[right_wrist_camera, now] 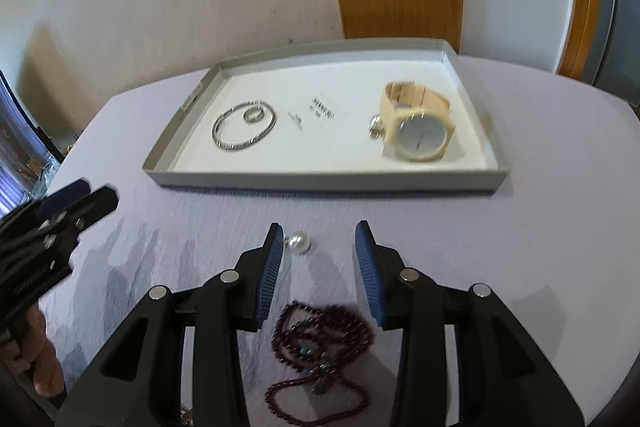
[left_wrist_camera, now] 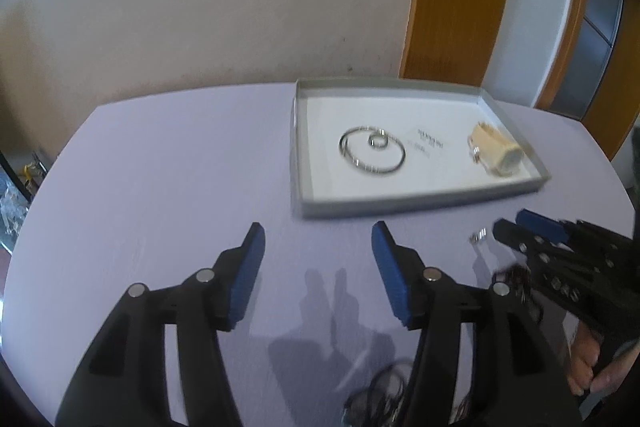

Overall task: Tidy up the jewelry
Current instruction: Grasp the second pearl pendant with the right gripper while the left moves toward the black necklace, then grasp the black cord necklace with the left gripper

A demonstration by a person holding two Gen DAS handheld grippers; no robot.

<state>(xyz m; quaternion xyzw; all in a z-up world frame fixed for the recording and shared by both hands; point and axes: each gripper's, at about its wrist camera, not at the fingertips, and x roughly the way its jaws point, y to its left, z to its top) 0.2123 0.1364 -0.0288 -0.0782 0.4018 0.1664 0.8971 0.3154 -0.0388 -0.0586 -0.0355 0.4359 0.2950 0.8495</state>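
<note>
Lilac table against a beige wall, possibly scuffed; both grippers' jaws parted, empty.

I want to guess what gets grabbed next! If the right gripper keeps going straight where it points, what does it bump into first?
Probably the pearl earring, lying on the table just past the right gripper, near its left finger. The jaws stand open and empty. The tray lies farther on. Depth is hard to judge here.

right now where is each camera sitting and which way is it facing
Left wrist: sits on the left gripper, looks down across the table at the tray; right gripper at the right edge.
Right wrist: sits on the right gripper, faces tray, pearl, beads; left gripper at the left edge.
Shared: tray, bangle, watch.
</note>
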